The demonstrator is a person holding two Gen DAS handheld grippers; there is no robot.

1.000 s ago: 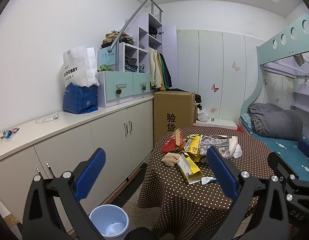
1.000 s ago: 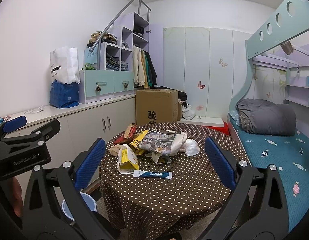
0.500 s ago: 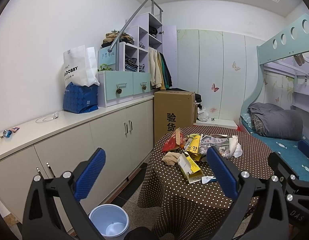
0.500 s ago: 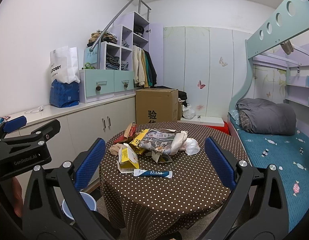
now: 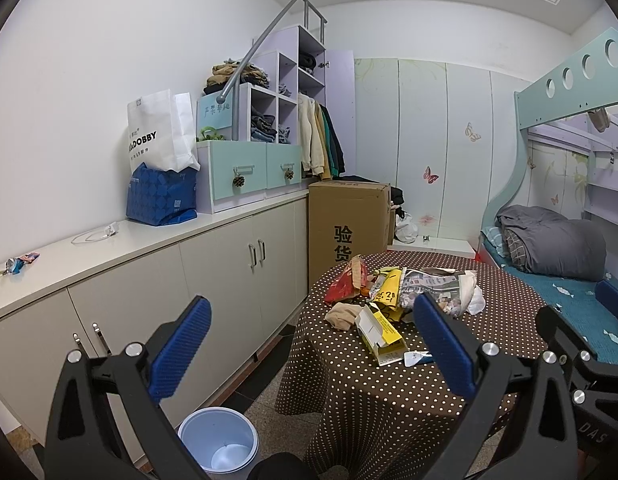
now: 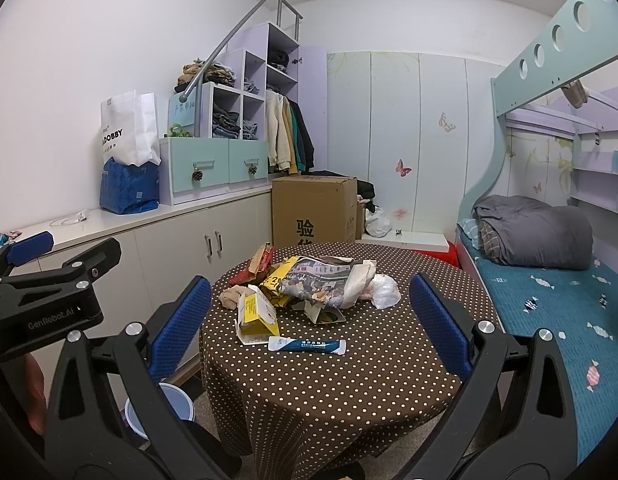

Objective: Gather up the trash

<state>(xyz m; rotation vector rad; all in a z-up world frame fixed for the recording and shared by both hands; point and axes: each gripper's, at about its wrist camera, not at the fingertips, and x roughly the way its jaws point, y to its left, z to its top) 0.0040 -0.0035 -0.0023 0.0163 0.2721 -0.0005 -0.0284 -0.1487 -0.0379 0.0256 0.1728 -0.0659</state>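
Both your grippers hang in the air short of the round table [image 6: 349,392], holding nothing. Your left gripper [image 5: 309,340] has its jaws spread wide; your right gripper [image 6: 309,320] is spread wide too. The trash sits in a heap on the dotted cloth: crumpled newspaper [image 6: 329,284], yellow box [image 6: 255,316], red wrapper [image 5: 347,284], white plastic bag [image 6: 383,292]. A blue-and-white sachet [image 6: 307,345] lies alone, just in front of the yellow box. The bin [image 5: 218,444] stands on the floor left of the table, beside the cabinets [image 5: 213,280].
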